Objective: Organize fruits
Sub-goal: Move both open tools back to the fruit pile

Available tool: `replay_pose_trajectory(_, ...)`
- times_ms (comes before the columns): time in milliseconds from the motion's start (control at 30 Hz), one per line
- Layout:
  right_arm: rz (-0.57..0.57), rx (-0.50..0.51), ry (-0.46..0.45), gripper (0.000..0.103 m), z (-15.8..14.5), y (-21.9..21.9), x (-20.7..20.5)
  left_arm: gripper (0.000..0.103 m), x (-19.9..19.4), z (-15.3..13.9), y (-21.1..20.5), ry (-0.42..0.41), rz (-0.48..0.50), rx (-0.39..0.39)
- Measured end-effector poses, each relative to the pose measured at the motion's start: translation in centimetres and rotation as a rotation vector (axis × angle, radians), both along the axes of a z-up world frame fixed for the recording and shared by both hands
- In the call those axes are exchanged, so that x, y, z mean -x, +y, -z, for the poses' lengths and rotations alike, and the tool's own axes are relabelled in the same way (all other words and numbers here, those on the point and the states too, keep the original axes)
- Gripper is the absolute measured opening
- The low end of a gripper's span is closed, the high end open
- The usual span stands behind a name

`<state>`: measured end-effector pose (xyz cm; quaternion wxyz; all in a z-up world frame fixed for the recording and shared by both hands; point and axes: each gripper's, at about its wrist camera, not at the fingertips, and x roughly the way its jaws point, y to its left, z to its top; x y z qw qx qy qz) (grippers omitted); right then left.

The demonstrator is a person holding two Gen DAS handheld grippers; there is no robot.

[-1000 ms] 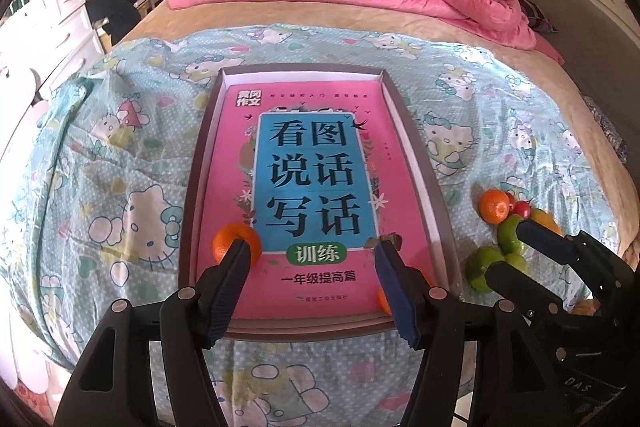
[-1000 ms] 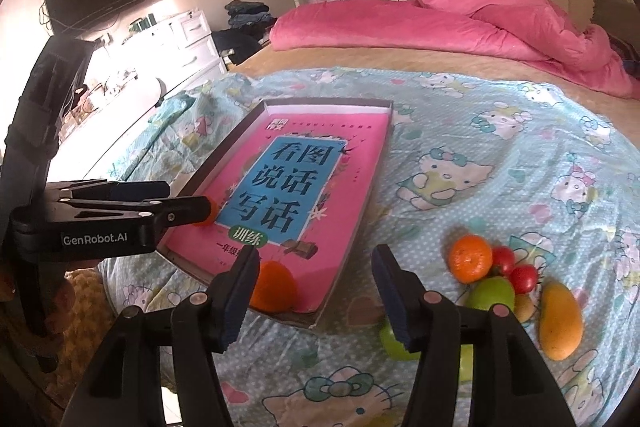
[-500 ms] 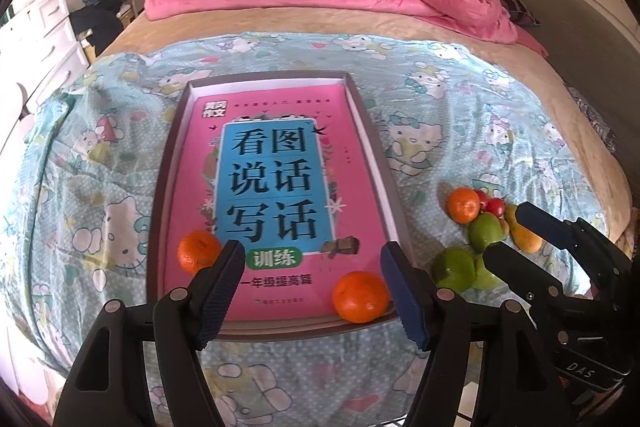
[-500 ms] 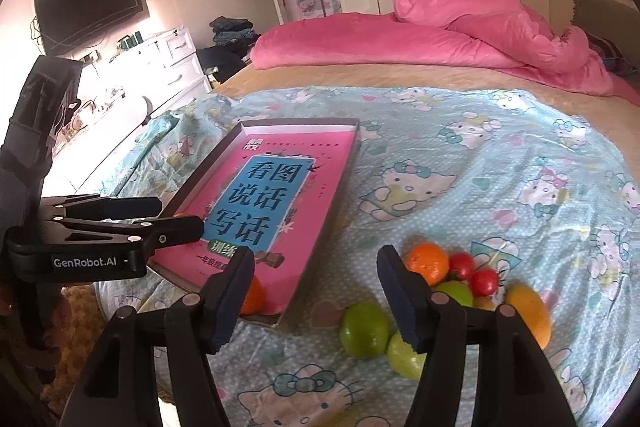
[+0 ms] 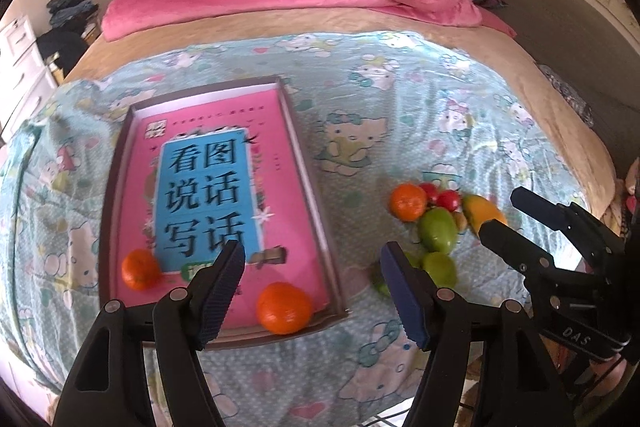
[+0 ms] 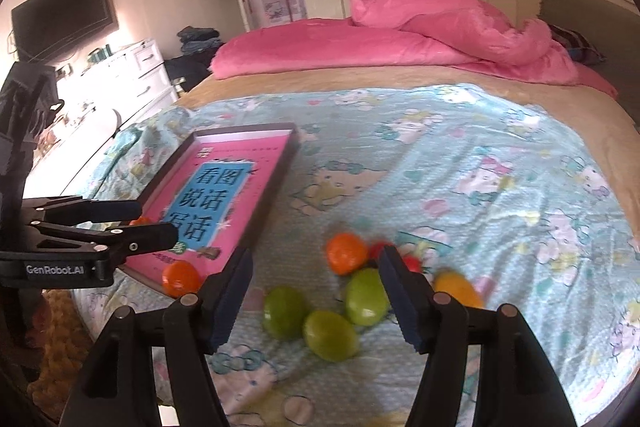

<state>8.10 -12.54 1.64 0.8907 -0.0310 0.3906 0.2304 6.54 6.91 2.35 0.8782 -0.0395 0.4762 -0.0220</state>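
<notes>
A shallow brown tray (image 5: 305, 163) with a pink book in it lies on the bed; two oranges (image 5: 284, 307) (image 5: 139, 269) rest at its near end. To its right is a heap of loose fruit: an orange (image 5: 408, 201), red tomatoes (image 5: 448, 199), green fruits (image 5: 438, 229), a yellow mango (image 5: 482, 211). My left gripper (image 5: 312, 277) is open and empty above the tray's near right corner. My right gripper (image 6: 316, 285) is open and empty above the green fruits (image 6: 330, 335), with the loose orange (image 6: 346, 253) just beyond.
A Hello Kitty sheet (image 6: 460, 163) covers the bed, with a pink duvet (image 6: 420, 31) piled at the far end. White drawers (image 6: 148, 67) and a wall TV (image 6: 64, 19) stand at the left. The bed's front edge is just below both grippers.
Both grippers have pulled back and swung right. The left one has left the tray's near end, where both oranges now show. The right one now faces the loose fruit heap.
</notes>
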Motion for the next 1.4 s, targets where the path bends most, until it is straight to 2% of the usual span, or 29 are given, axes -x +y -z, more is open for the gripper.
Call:
replay_pose_trajectory(433,0.094,0.044,0.073,0.065,2.4,-4.4,-1.9,0.072,-2.5,1.1,-3.6,0.027,0.078,-0.005)
replay_pose_trajectory(667,0.039,0.026,0.147,0.065,4.5,-2.8,-2.2,0.072,-5.2,2.8,-4.9,0.08,0.111,0.001)
replay_pose_trajectory(967,0.039,-0.049,0.276,0.065,7.6,-1.8,-3.2,0.072,-8.5,4.6,-6.1,0.125,0.149,0.003)
replay_pose_trajectory(1133,0.062,-0.113,0.331,0.057,8.7,-1.9,-3.9,0.072,-9.8,5.7,-6.6,0.156,0.173,-0.002)
replay_pose_trajectory(1400,0.096,-0.11,0.344,0.054,9.7,-1.9,-5.1,0.072,-10.6,7.1,-7.5,0.179,0.201,-0.008)
